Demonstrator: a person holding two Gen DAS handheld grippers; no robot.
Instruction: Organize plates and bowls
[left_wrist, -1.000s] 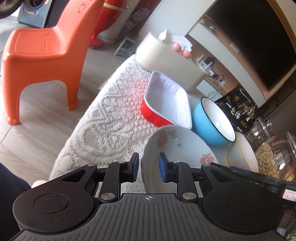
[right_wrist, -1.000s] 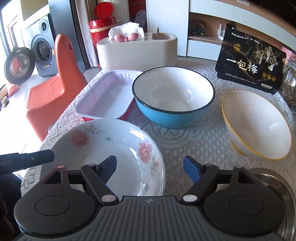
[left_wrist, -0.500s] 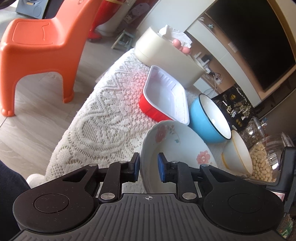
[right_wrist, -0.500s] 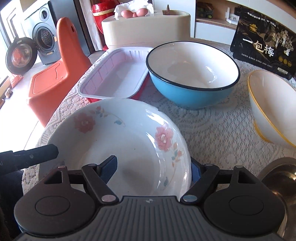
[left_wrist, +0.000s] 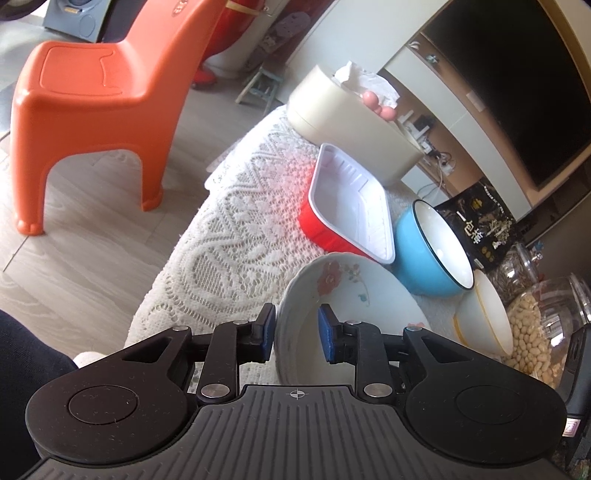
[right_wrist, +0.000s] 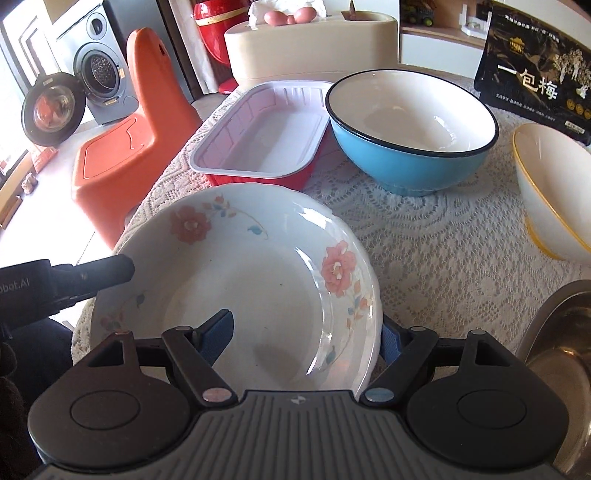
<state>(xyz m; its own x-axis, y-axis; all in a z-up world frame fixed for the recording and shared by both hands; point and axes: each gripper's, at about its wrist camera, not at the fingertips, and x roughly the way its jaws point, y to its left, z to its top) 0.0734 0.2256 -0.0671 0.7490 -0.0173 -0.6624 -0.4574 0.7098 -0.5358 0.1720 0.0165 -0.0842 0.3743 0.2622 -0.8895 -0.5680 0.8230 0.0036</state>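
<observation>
A white floral plate (left_wrist: 351, 291) (right_wrist: 258, 266) lies on the lace-covered table's near corner. My left gripper (left_wrist: 297, 334) straddles its near-left rim. Its jaws are opening, and the blue pad (left_wrist: 327, 338) inside the plate stands off the wall. One left fingertip (right_wrist: 110, 269) shows at the plate's left edge in the right wrist view. My right gripper (right_wrist: 306, 334) is open over the plate's right side, one finger above the well and the other outside the rim. Behind stand a blue bowl (right_wrist: 406, 122) and a yellow-rimmed white bowl (right_wrist: 546, 192).
A red tray with a white inside (right_wrist: 266, 129) sits behind the plate, a beige tissue box (right_wrist: 314, 48) farther back. A steel bowl (right_wrist: 554, 332), a black bag (right_wrist: 535, 74) and a peanut jar (left_wrist: 535, 332) crowd the right. An orange chair (left_wrist: 92, 92) stands off the table's left edge.
My left jaws, pinched on the plate's rim before, have widened. The right gripper has come forward and down, so the plate's right rim now lies between its fingers.
</observation>
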